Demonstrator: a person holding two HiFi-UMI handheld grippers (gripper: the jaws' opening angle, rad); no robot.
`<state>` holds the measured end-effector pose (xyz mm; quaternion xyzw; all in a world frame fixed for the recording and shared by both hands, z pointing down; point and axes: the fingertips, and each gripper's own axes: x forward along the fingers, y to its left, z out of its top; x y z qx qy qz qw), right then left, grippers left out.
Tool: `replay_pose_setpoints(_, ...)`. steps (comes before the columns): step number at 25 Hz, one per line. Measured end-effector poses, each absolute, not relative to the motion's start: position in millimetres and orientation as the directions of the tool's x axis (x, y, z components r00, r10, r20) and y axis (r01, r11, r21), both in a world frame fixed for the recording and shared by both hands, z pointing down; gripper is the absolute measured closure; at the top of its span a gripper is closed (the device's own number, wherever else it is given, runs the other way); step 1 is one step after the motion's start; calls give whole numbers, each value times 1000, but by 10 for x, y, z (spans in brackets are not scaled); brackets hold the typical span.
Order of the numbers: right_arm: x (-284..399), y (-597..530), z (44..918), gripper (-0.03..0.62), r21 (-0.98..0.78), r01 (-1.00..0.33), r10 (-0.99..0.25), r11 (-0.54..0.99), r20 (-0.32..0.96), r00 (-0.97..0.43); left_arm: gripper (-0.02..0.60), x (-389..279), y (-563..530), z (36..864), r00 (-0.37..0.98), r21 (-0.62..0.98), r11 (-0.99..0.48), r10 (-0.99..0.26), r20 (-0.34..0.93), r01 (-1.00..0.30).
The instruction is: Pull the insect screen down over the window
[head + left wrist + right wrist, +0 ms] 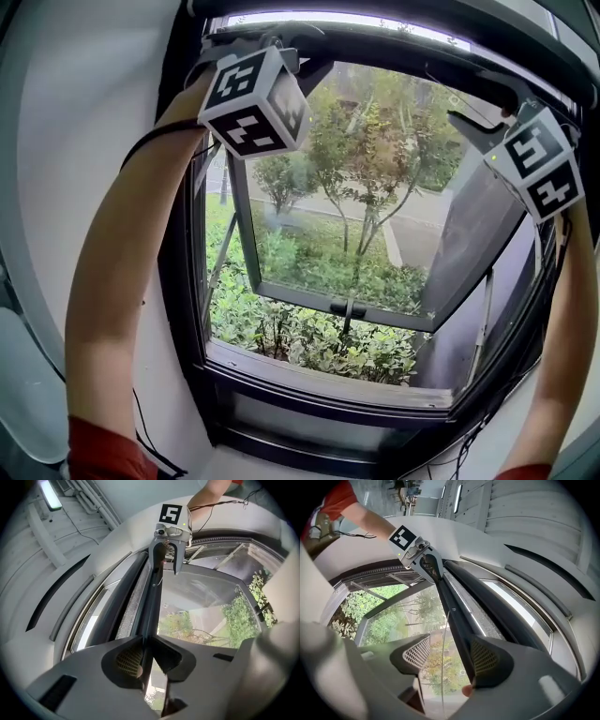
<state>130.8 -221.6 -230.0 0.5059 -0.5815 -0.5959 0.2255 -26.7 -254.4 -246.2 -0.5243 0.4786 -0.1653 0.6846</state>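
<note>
The insect screen's dark pull bar [153, 603] [451, 603] runs along the top of the window, right under the upper frame [394, 52]. My left gripper [146, 645] is at its left end, both pads pinched on the bar's edge. My right gripper [447, 651] is at the right end with its jaws apart. The bar lies against one pad [485, 657], the other pad [417, 652] stands clear of it, and a thin cord hangs in the gap. In the head view only the marker cubes [253, 103] [544, 159] show; the jaws are hidden behind them.
Below, the glass sash [309, 234] is swung outward, with a handle [349, 309] on its lower rail. A grey sill [328, 375] lies under it, with trees and shrubs outside. A white wall [84, 141] flanks the left side. A ceiling light [49, 494] is overhead.
</note>
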Motion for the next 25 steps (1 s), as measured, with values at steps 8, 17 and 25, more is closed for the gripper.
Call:
replay_pose_setpoints(8,1324,-2245,-1982,315,949,-273,-888,-157,-257,-381,517,-270,-2562,-2190,507,-894,360,-736,-448,-267)
replay_pose_setpoints(17,1355,-2206,-1638,315,961,-244,-903,-129,-215,-372,506,-237,-2526,-1832,521,-915,334,-753,-403,-226)
replay_pose_setpoints(25,1333,-2225,-1390,316,966,-235,-909,-107,-191,-371,486,-249,-2551,-1549,535,-927,299,-757,-375,-227)
